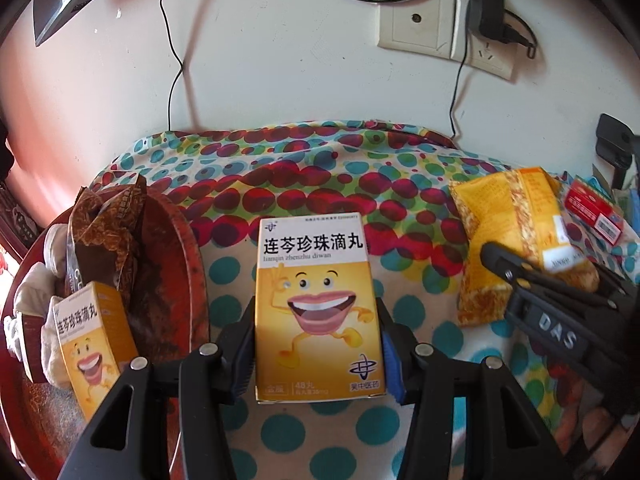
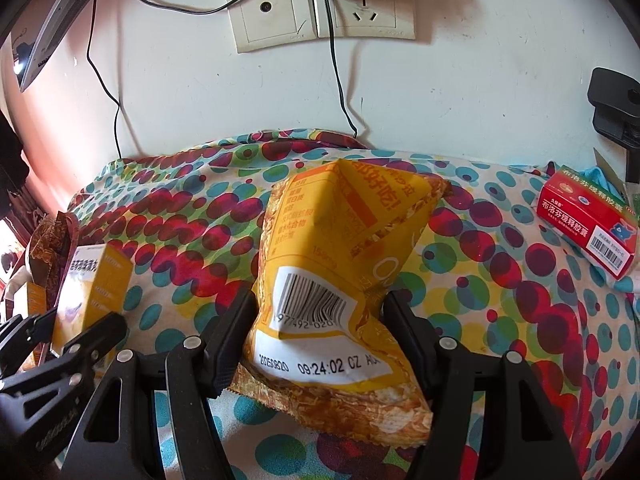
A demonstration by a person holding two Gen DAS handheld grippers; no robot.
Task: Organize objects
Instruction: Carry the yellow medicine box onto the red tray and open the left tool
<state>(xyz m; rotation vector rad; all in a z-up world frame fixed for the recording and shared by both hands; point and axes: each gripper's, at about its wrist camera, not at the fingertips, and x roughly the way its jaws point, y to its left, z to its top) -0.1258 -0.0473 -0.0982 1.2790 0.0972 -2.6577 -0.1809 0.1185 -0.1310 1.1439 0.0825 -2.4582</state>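
My left gripper (image 1: 318, 344) is shut on a yellow and white medicine box (image 1: 318, 304) with a cartoon mouth, held upright above the dotted cloth. A second box of the same kind (image 1: 94, 344) stands in the red basin (image 1: 192, 256) at the left, beside a brown wrapper (image 1: 108, 224). My right gripper (image 2: 320, 320) is shut on a yellow snack bag (image 2: 332, 264), barcode side up. The bag (image 1: 516, 236) and the right gripper (image 1: 540, 280) also show in the left wrist view. The left gripper's box (image 2: 94, 288) shows at the left of the right wrist view.
A red medicine box (image 2: 592, 224) lies on the cloth (image 2: 500, 280) at the far right, also in the left wrist view (image 1: 592, 212). Wall sockets (image 2: 320, 8) with a plugged charger and hanging cables are on the wall behind. A black clamp (image 2: 616, 108) sits at the right edge.
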